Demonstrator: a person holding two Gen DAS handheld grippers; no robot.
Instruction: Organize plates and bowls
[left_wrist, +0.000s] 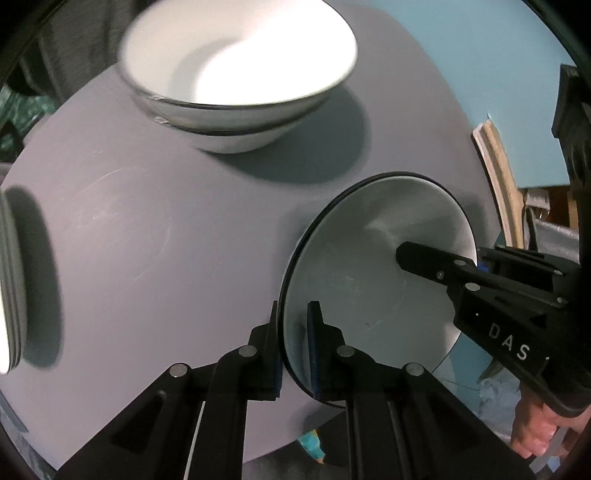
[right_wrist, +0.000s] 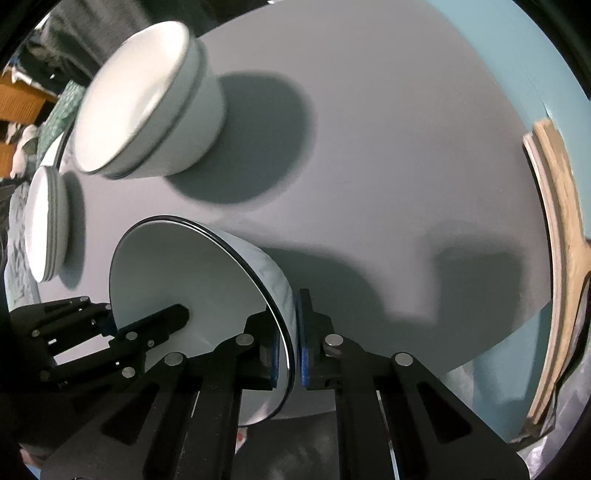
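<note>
Both grippers hold one white bowl with a dark rim (left_wrist: 369, 266) above the grey round table (left_wrist: 155, 240). My left gripper (left_wrist: 295, 332) is shut on its near rim. My right gripper (right_wrist: 290, 325) is shut on the opposite rim of the same bowl (right_wrist: 177, 273). The right gripper also shows in the left wrist view (left_wrist: 443, 266), and the left gripper shows in the right wrist view (right_wrist: 122, 325). A stack of two white bowls (left_wrist: 236, 66) stands at the back of the table; it also shows in the right wrist view (right_wrist: 147, 107). A stack of white plates (left_wrist: 11, 280) lies at the left; it also shows in the right wrist view (right_wrist: 48, 221).
A wooden chair back (right_wrist: 557, 266) stands off the table's right edge before a teal wall (left_wrist: 461, 55). The table's front edge (left_wrist: 280, 443) runs close under the held bowl. Clutter and a wooden shelf (right_wrist: 18, 103) lie beyond the far left.
</note>
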